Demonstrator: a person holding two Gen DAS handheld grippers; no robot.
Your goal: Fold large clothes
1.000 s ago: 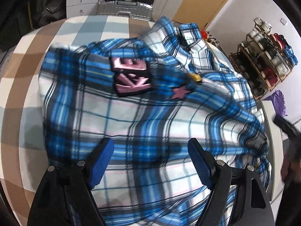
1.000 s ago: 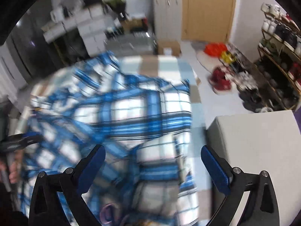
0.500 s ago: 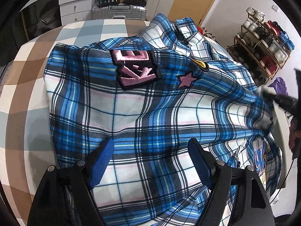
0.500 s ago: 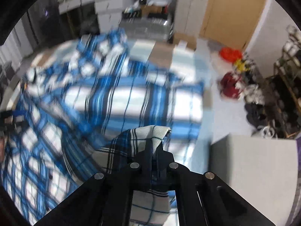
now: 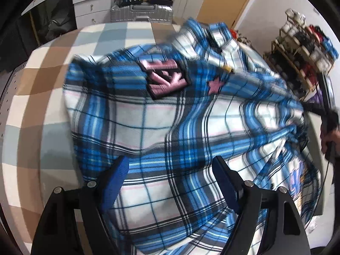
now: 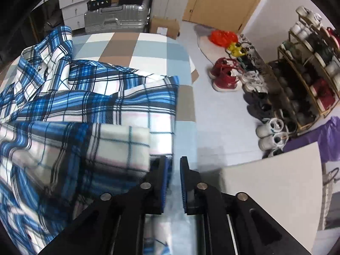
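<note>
A large blue and white plaid shirt [image 5: 161,127] with a pink patch [image 5: 165,78] lies spread and rumpled on the checkered table [image 5: 42,97]. My left gripper [image 5: 170,176] is open just above the shirt's near part, holding nothing. In the right wrist view the shirt [image 6: 89,106] lies to the left, with a folded cuff [image 6: 121,146] beside my right gripper [image 6: 173,167]. The right jaws stand a narrow gap apart with no cloth between them. The right gripper shows as a dark blur at the left wrist view's right edge [image 5: 327,116].
A silver suitcase [image 6: 114,19] and white drawers [image 5: 91,2] stand beyond the table. A shoe rack [image 6: 306,68] and several shoes [image 6: 225,76] are on the floor at right. A white box [image 6: 276,182] is near the right gripper.
The right gripper was shut on the shirt's cuff half a second ago; now its jaws have parted and the cuff lies beside them. The shirt has shifted under the left gripper.
</note>
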